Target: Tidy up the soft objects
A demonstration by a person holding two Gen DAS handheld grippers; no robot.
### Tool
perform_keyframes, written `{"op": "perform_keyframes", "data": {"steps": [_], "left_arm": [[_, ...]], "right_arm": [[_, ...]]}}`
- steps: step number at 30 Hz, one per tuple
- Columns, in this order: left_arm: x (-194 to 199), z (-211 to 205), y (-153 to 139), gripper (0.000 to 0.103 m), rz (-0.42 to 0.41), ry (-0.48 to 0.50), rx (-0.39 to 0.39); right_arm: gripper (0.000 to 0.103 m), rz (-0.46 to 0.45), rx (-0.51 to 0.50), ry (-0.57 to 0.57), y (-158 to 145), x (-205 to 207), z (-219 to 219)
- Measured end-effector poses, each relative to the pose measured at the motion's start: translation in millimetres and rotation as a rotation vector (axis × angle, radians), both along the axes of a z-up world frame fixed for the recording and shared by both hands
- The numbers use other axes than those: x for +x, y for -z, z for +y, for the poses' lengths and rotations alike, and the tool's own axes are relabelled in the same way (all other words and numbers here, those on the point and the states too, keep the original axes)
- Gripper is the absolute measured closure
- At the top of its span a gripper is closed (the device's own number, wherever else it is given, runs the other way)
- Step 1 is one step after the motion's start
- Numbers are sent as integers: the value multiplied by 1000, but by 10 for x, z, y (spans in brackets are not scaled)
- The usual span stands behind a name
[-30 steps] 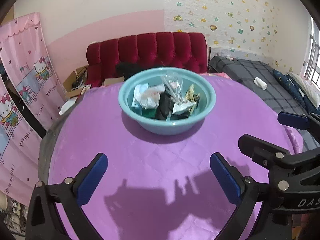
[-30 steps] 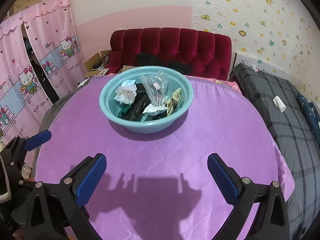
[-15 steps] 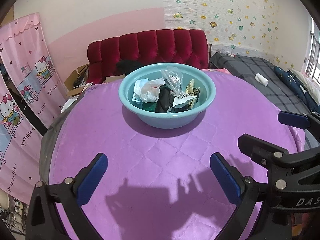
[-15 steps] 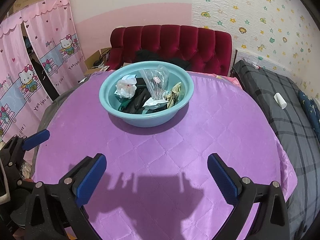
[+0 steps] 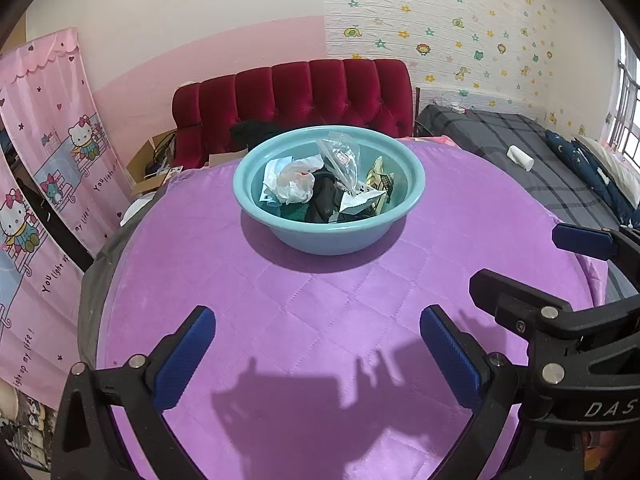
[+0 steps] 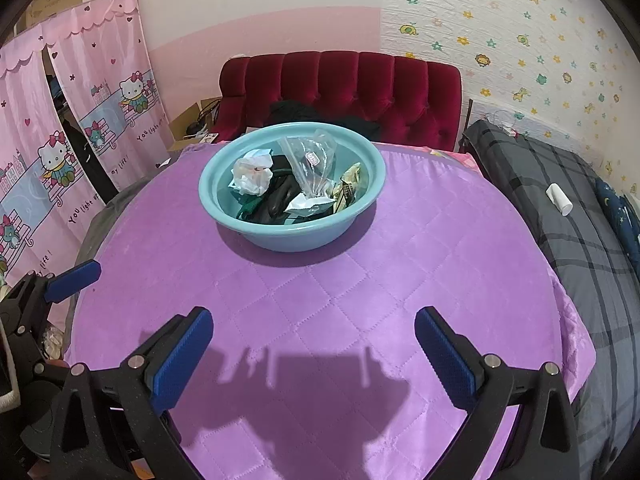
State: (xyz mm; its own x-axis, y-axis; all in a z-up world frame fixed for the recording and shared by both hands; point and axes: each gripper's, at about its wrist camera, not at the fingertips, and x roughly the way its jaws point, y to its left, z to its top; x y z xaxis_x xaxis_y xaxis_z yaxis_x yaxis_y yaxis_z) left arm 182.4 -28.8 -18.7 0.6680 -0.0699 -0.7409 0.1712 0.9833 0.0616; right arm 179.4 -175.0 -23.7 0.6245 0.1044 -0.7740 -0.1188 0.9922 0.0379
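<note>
Left gripper (image 5: 318, 344) gaping, empty | right gripper (image 6: 314, 346) gaping, empty | basin (image 6: 216, 204) sitting frame center on purple cloth (image 6: 360, 280), soft items heaped inside | you're approaching: go for the top clear bag (image 6: 310, 164), pinching one layer only.

Left gripper (image 5: 318, 344): jaws spread wide, nothing between the blue pads (image 5: 184, 360), hovering above the near edge of the surface. Right gripper (image 6: 314, 344): same, wide apart, empty, level beside it, on its right. Each one's fingers show at the side of the other's view.
</note>
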Motion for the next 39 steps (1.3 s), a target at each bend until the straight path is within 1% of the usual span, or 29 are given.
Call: {"op": "perform_keyframes", "data": {"steps": [39], "left_arm": [[8,-15,28,0,16,-5,-3]], "right_arm": [[0,3,4,3,44,-7,-5]]}}
